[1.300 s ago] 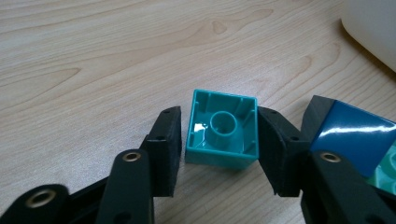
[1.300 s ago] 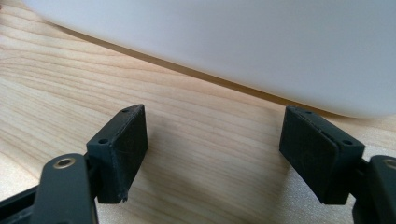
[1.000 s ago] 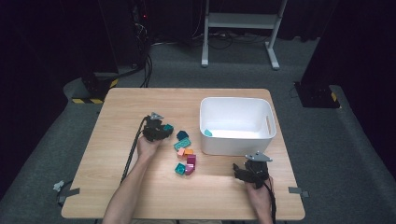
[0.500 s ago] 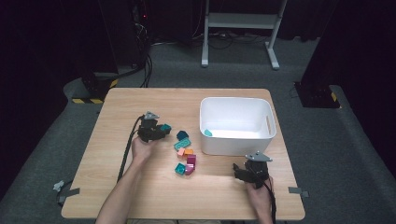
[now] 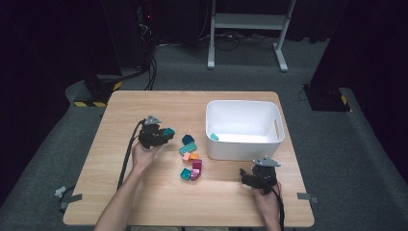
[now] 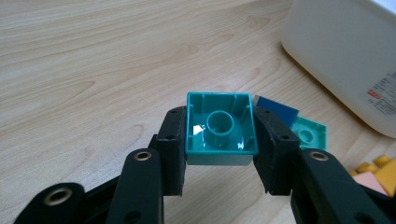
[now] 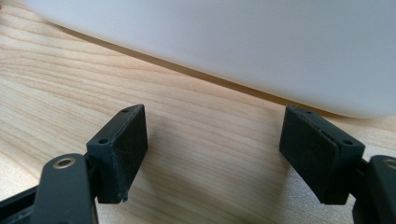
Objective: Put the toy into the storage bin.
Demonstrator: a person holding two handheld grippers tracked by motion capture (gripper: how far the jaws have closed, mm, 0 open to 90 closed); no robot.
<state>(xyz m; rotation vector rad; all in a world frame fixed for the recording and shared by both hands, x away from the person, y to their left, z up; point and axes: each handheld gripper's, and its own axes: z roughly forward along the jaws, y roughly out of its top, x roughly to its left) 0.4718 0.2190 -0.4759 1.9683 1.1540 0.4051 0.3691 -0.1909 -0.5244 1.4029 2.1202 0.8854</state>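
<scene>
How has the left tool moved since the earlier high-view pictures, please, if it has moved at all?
Yes. The left tool, shut on a teal block, has drawn away from the block pile and sits farther from the white bin.

A: High view: the loose blocks between the hands are too small to count or tell their shapes. The piece inside the white bin, by its left wall, shows as a small teal patch; form unreadable.

B: Left gripper view?

A: The teal block shows its hollow underside; its top face is turned away, its side walls covered by the pads. The dark blue piece behind it is partly hidden. Yellow and pink pieces are cut by the right edge, as is the bin.

B: Right gripper view?

A: The bin wall is cut off on three sides and blurred. Both arms of the right tool are cut off at the bottom edge.
</scene>
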